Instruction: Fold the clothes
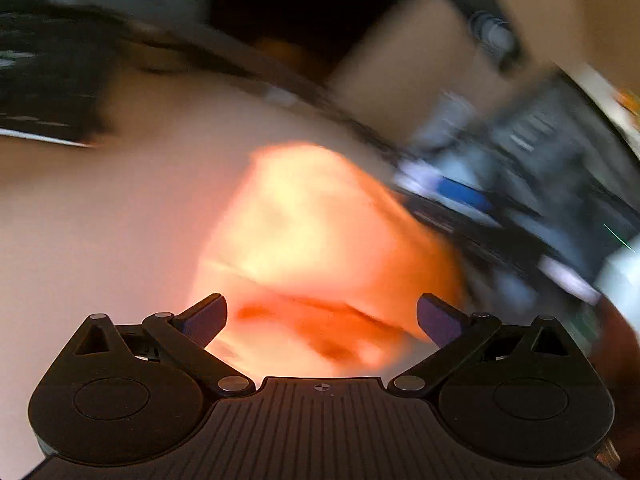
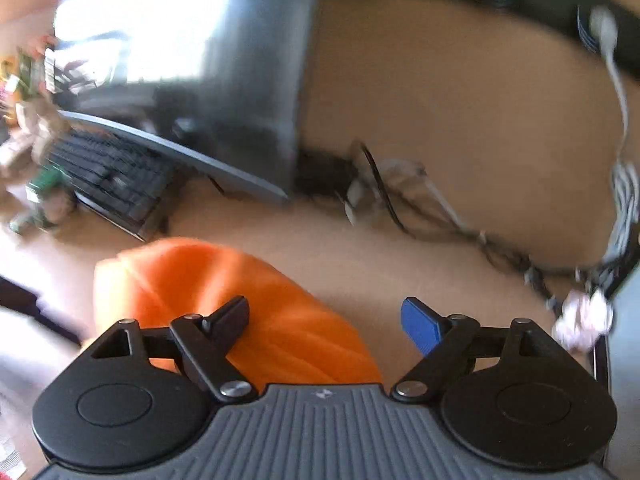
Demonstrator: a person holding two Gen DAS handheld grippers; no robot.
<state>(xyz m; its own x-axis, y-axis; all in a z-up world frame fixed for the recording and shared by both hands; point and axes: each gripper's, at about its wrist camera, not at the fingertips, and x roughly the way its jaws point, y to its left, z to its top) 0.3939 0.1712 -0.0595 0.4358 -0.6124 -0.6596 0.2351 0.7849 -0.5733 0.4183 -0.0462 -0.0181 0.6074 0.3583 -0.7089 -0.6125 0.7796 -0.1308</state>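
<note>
hand-held gripper (image 2: pixel 325 322), keyboard (image 2: pixel 114 178) right view only

Right tool (image 2: pixel 325 322) spread wide and empty above orange cloth (image 2: pixel 224 280) on tan desk (image 2: pixel 440 120)

A pale tan desk surface (image 2: pixel 420 248) fills both blurred views, strong light washing out its left side, with a dark monitor (image 2: pixel 240 80) reflecting a bright window, a black keyboard (image 2: pixel 116 184) below it, tangled cables (image 2: pixel 440 216) to the right, against a beige wall (image 2: pixel 440 80)
</note>
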